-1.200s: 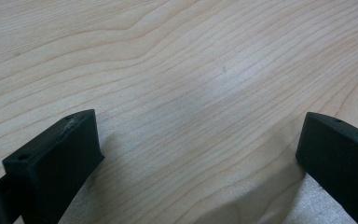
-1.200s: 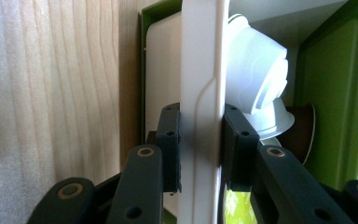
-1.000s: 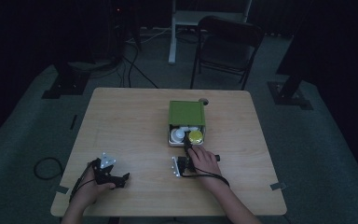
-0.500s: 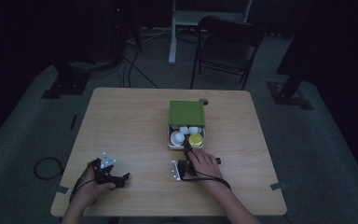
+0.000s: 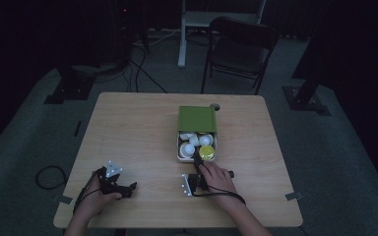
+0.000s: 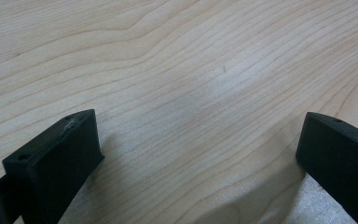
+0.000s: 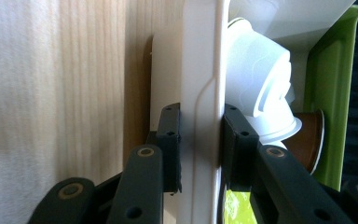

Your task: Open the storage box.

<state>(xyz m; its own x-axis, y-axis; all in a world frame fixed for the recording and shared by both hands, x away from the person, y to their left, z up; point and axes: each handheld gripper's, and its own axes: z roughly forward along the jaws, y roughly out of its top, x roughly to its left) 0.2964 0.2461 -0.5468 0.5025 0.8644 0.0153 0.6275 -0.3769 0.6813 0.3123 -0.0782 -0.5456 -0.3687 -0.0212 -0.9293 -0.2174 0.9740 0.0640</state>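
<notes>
A green box (image 5: 197, 119) sits on the wooden table (image 5: 133, 132), its white drawer (image 5: 181, 153) slid out toward me. Inside lie several white capsules (image 5: 191, 147) and a yellow one (image 5: 206, 152). My right gripper (image 5: 197, 159) reaches to the drawer's front. In the right gripper view, the right gripper (image 7: 200, 140) is shut on the drawer's white front wall (image 7: 200, 56), one jaw on each side. Behind it lie a white capsule (image 7: 256, 84), a brown capsule (image 7: 310, 140) and the green box (image 7: 331, 93). My left gripper (image 5: 129, 187) rests on the table's near left, and in its own view the left gripper (image 6: 200, 144) is open over bare wood.
A folding chair (image 5: 241, 46) and a white stand (image 5: 187, 29) are beyond the far edge. A cable (image 5: 49, 174) loops on the floor at the left. Bare wood (image 6: 177, 60) lies ahead of the left gripper.
The white drawer has slid a little further out of the green box toward me, with the right gripper shut on its front wall. The left gripper has stayed put.
</notes>
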